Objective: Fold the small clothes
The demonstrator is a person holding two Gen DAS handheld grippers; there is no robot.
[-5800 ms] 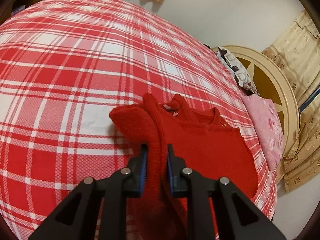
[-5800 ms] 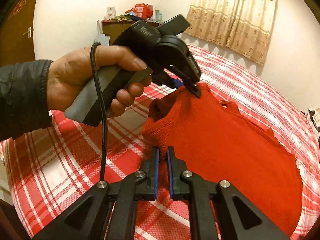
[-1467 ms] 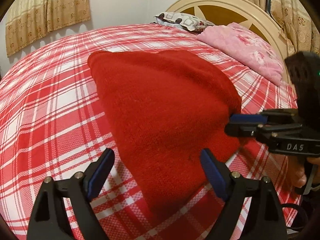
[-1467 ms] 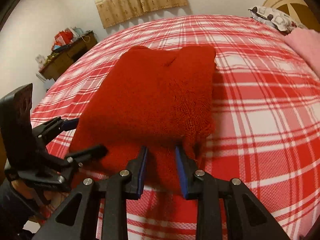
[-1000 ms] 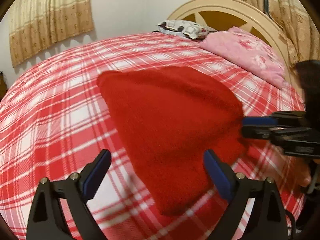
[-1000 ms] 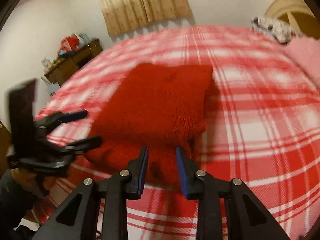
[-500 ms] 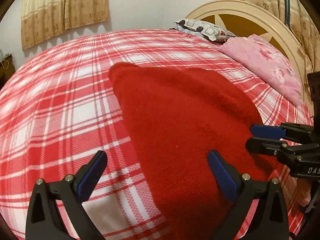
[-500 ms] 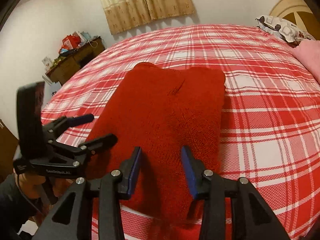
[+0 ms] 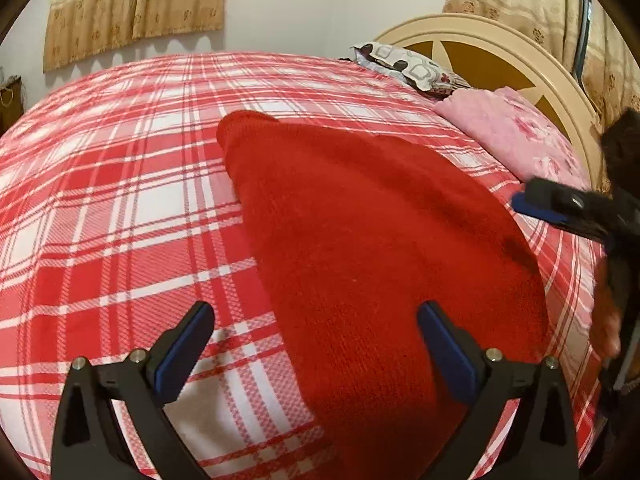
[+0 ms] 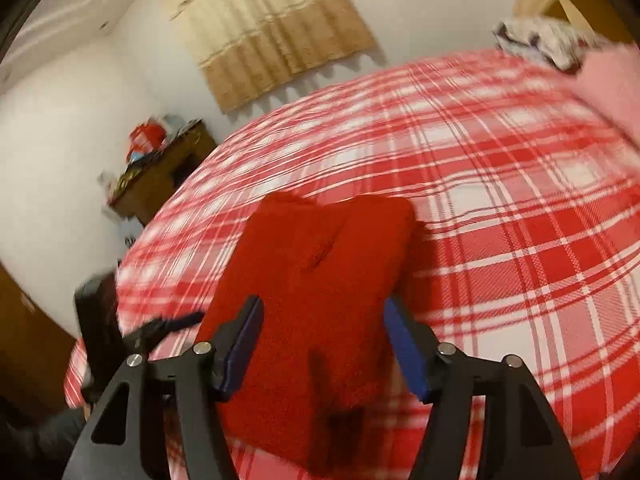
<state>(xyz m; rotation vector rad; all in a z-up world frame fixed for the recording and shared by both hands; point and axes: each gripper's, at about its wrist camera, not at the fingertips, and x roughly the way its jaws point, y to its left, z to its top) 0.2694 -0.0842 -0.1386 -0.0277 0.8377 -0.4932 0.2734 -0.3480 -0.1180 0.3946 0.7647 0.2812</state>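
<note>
**Folded red knit lies flat on plaid bed as both tongs stand open**

Nearest the left wrist camera, the left gripper (image 9: 316,344) holds its blue-padded jaws spread wide and empty, one pad over the plaid bedspread (image 9: 120,208) and the other over the near end of the red sweater (image 9: 372,248); neither pad presses the cloth. In the right wrist view, the right gripper (image 10: 324,344) has its jaws apart as well, having just been opening, with the sweater's near edge (image 10: 320,300) lying between and below the pads but not pinched by them.

The sweater rests folded into a long, flat block on the red-and-white bedspread, its narrow far end toward the middle of the bed. At the right edge of the left view the other tool reaches in, a blue pad and black finger beside the sweater's side, its body cut off by the frame and blurred; the hand behind it is hard to make out.

Farther back lie a pink floral blanket (image 9: 516,136) and a patterned pillow (image 9: 404,64) against a cream headboard (image 9: 480,36), with tan curtains (image 9: 132,4) on the wall. The right view, smeared by motion, shows a cluttered wooden dresser (image 10: 160,176) beyond the bed. No writing or label is legible in either view.
</note>
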